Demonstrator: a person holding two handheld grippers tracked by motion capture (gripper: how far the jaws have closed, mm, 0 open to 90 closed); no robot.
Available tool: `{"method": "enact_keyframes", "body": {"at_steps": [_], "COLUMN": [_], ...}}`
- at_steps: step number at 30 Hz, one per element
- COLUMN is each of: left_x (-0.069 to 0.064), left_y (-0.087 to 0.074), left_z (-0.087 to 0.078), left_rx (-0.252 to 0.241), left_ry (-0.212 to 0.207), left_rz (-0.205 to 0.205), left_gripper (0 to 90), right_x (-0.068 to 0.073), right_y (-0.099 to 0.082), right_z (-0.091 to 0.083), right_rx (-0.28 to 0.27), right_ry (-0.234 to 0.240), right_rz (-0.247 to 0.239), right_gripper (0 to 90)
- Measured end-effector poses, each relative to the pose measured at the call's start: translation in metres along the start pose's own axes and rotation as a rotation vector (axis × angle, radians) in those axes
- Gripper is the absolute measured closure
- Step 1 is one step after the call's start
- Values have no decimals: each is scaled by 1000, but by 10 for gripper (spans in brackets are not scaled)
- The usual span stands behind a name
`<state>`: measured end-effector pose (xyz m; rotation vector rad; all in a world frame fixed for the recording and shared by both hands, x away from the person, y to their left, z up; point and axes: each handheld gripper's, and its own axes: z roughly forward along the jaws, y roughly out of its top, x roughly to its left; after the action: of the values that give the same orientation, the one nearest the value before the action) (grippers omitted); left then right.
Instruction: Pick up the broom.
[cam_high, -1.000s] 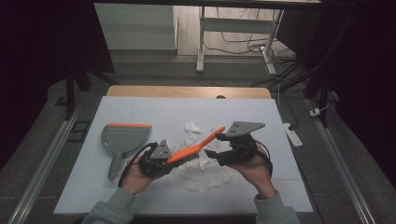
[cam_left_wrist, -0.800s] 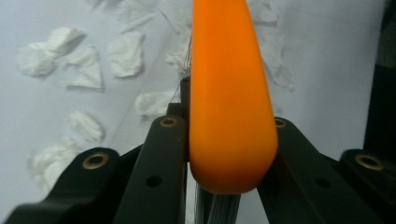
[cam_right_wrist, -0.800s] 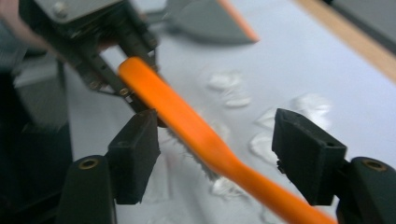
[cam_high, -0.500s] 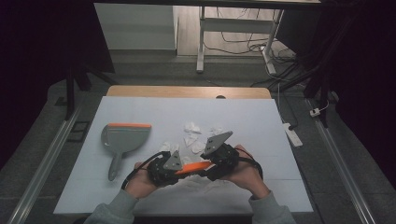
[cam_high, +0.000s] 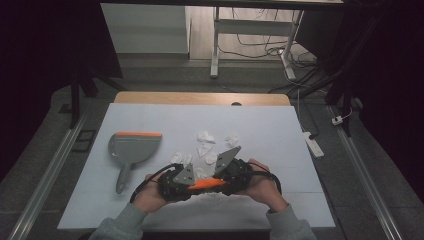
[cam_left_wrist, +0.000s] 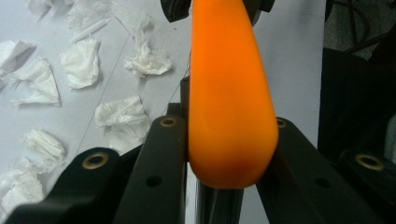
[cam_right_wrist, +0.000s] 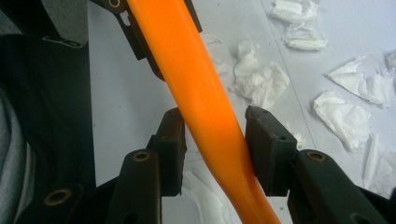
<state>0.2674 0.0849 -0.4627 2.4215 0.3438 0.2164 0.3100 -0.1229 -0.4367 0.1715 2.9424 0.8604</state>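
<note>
An orange handle (cam_high: 205, 184) hangs level just above the table's near edge, between both hands. My left gripper (cam_high: 192, 186) is shut on its wide rounded end (cam_left_wrist: 229, 93), with the pads (cam_left_wrist: 170, 140) pressed on both sides. My right gripper (cam_high: 220, 183) faces it from the right. Its jaws have just been closing around the thinner part of the handle (cam_right_wrist: 196, 79). In the right gripper view the right gripper (cam_right_wrist: 212, 149) has one pad (cam_right_wrist: 264, 149) against the handle and the other a sliver off. Whatever is on the handle's far end is hidden by the hands.
A grey dustpan (cam_high: 134, 147) with an orange lip lies at the left of the white table sheet (cam_high: 280, 130). Several crumpled white tissue scraps (cam_high: 205, 137) are scattered just beyond the grippers and under them (cam_left_wrist: 81, 63). A wooden strip edges the far side.
Both hands have come down and toward the near edge. The handle has gone from tilted up to level. The right gripper's jaws have narrowed around it.
</note>
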Motion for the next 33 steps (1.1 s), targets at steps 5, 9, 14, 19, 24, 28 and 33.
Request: {"method": "enact_keyframes", "body": {"at_steps": [5, 9, 14, 19, 24, 28, 33], "left_x": [2, 3, 9, 11, 15, 19, 29], "left_y": [-2, -3, -7, -13, -20, -34, -54], "left_z": [-1, 0, -3, -12, -25, -35, -46], "left_rx": [-4, -9, -52, -102, -156, -159, -146], "left_ry": [-11, -12, 4, 121, 172, 214, 276], "left_rz": [-5, -11, -44, -116, -172, -197, -271], "left_gripper": [786, 784, 730, 444, 335, 324, 320], "right_x": [-3, -3, -1, -6, -9, -18, -32], "right_y": [-3, -3, -4, -7, -9, -11, -20], "right_z": [-3, -2, -3, -3, -5, -8, -11], "right_rx": [-47, -48, -61, -87, -120, -143, -158], "right_ry": [30, 28, 10, -29, -99, -134, -164], "right_rz": [14, 0, -24, 17, 47, 84, 141], "right_gripper": [584, 602, 640, 667, 670, 671, 672]}}
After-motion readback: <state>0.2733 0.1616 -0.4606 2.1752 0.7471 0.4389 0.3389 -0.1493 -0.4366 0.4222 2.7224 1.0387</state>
